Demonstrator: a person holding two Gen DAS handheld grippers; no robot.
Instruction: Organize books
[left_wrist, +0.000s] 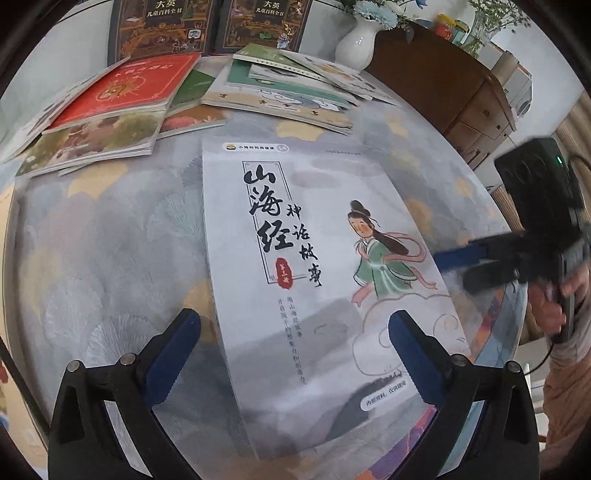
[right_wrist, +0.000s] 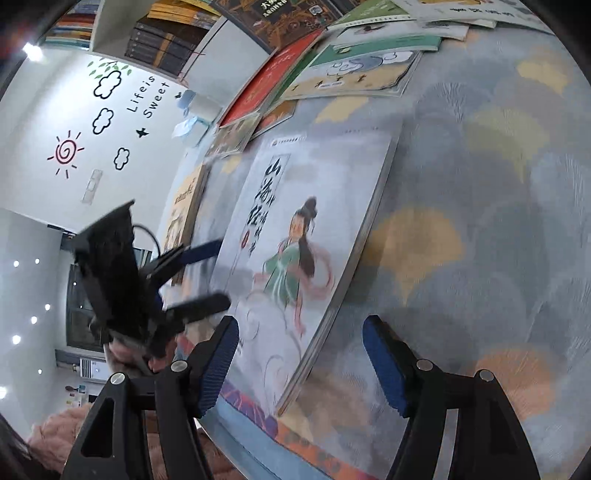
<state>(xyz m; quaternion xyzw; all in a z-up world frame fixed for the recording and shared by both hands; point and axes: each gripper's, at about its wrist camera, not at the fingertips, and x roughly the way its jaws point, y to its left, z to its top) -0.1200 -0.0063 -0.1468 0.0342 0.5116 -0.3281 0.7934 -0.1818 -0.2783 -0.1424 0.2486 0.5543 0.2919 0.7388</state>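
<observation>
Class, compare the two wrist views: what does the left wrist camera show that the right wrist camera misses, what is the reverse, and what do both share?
Only the left wrist view: a white vase of flowers and a wooden drawer cabinet. Only the right wrist view: a wall with cloud and sun stickers and a bookshelf. Both: the grey picture book on the patterned tablecloth, and the scattered books behind.

White vase (left_wrist: 357, 41) with flowers beside a brown wooden cabinet (left_wrist: 458, 92); cloud and sun wall stickers (right_wrist: 92, 122) behind.
</observation>
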